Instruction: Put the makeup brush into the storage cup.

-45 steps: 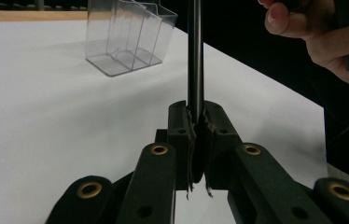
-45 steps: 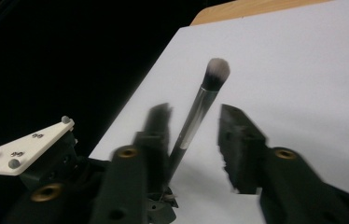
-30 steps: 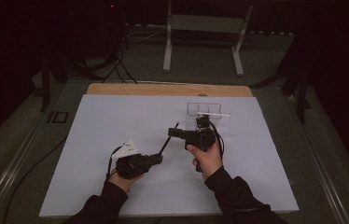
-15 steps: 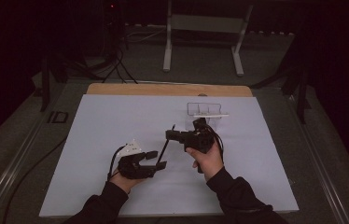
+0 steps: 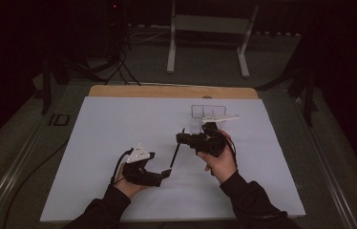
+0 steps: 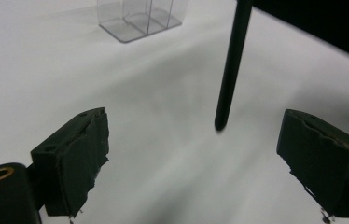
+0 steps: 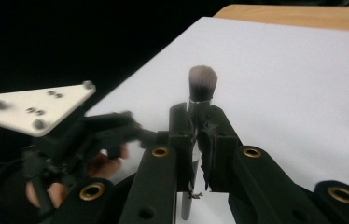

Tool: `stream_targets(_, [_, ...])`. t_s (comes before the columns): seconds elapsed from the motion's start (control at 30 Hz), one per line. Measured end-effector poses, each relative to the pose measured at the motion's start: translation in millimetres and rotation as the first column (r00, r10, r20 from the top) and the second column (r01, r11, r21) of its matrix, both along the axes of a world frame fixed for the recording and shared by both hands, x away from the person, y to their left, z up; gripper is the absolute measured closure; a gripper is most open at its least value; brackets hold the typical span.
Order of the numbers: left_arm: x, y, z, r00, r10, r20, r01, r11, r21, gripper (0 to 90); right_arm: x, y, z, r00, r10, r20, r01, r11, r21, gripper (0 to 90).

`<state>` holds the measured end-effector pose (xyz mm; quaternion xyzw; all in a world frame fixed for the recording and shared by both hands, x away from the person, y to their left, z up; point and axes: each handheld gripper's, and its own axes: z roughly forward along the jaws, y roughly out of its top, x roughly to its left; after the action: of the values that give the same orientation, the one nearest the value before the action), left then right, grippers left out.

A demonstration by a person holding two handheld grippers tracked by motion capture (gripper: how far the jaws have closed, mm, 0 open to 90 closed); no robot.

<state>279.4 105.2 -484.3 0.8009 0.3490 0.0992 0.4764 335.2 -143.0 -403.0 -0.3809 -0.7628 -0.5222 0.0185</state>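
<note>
Gripping brush (image 7: 202, 88), right claw (image 7: 196, 140), left claw (image 6: 210, 149) opening

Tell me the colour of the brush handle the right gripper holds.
Black; the brush handle shows best in the left gripper view.

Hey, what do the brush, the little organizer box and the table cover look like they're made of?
Brush: soft greyish bristles, fluffy at the tip; a silvery, probably metal ferrule; a smooth black handle, plastic or lacquered wood.
Organizer: clear hard plastic, since you see through its glossy walls and dividers.
Cover: matte white sheet, paper or thin plastic, over a wooden-looking board.
</note>
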Motion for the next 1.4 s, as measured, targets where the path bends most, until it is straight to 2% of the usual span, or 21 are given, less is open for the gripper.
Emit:
stream_targets(0.03, [-1.1,-1.0,0.6,0.9999,0.005,0.013,-0.005,1.0000,0.008,6.2,-0.5,-1.8,0.9,0.9999,-0.006,0.012,0.006,0.9999,-0.012,83.5])
stream_targets(0.13, [-1.6,-2.9,0.8,1.0000,-0.007,0.005,0.006,0.9998,0.018,3.7,-3.5,-6.9,3.5,0.9980,-0.022,0.060,0.025,0.9982,-0.055,83.4])
stream_targets(0.2, [-1.4,-3.1,-0.9,0.9999,-0.010,-0.003,0.010,0.9997,0.024,2.9,-4.3,-10.1,4.2,0.9976,-0.026,0.065,0.030,0.9974,-0.066,83.5])
stream_targets(0.23, [-1.0,-3.0,-1.6,0.9998,-0.017,-0.013,0.017,0.9997,0.019,2.6,-5.1,-11.6,4.9,0.9963,-0.029,0.081,0.036,0.9960,-0.082,83.5])
stream_targets(0.3, [-1.2,-3.9,-2.5,1.0000,-0.002,-0.004,0.002,0.9992,0.039,1.1,-6.4,-16.3,7.2,0.9938,-0.030,0.107,0.040,0.9942,-0.100,83.5])
stream_targets(0.33, [-0.8,-3.9,-2.7,0.9998,-0.019,-0.011,0.019,0.9991,0.038,1.1,-7.0,-17.9,8.4,0.9927,-0.032,0.116,0.044,0.9933,-0.107,83.5])
stream_targets(0.4, [-1.4,-4.6,-3.2,1.0000,-0.003,-0.003,0.003,0.9990,0.045,1.1,-7.7,-23.5,12.6,0.9895,-0.039,0.139,0.056,0.9910,-0.121,83.5])
stream_targets(0.47, [-1.7,-4.2,-3.9,0.9998,-0.019,0.002,0.019,0.9987,0.047,1.0,-8.3,-28.7,17.1,0.9859,-0.050,0.159,0.071,0.9889,-0.131,83.5])
stream_targets(0.6, [-3.2,-4.7,-4.6,0.9990,-0.039,0.019,0.038,0.9981,0.047,0.7,-7.6,-41.4,29.1,0.9784,-0.074,0.193,0.100,0.9865,-0.130,83.5])
stream_targets(0.73, [-2.5,-4.8,-6.3,0.9981,-0.061,0.007,0.060,0.9972,0.044,0.8,-5.7,-53.5,42.6,0.9705,-0.097,0.221,0.125,0.9855,-0.115,83.5])
stream_targets(0.87, [-1.2,-2.8,-6.8,0.9984,-0.056,0.005,0.056,0.9981,0.028,0.8,-4.0,-64.1,56.5,0.9626,-0.116,0.245,0.141,0.9862,-0.087,83.6])
stream_targets(1.03, [-0.2,-1.4,-7.5,0.9980,-0.063,0.001,0.063,0.9978,0.020,0.8,-1.4,-72.4,75.4,0.9391,-0.154,0.308,0.187,0.9788,-0.083,83.6])
stream_targets(1.07, [-0.1,-1.3,-7.6,0.9981,-0.062,0.001,0.062,0.9979,0.020,0.8,-0.9,-72.9,76.8,0.9373,-0.155,0.312,0.190,0.9780,-0.085,83.5])
stream_targets(1.3, [1.1,-0.4,-8.7,0.9978,-0.066,-0.007,0.066,0.9978,0.002,0.8,5.6,-74.5,92.1,0.9053,-0.174,0.387,0.235,0.9652,-0.115,83.5])
stream_targets(1.33, [1.2,-0.3,-8.8,0.9978,-0.066,-0.008,0.066,0.9978,0.002,0.8,7.1,-74.5,94.0,0.8977,-0.180,0.402,0.246,0.9617,-0.120,83.5])
stream_targets(1.4, [1.3,0.2,-8.5,0.9979,-0.065,-0.007,0.065,0.9979,-0.003,0.8,10.3,-74.3,96.9,0.8917,-0.178,0.416,0.253,0.9588,-0.130,83.6])
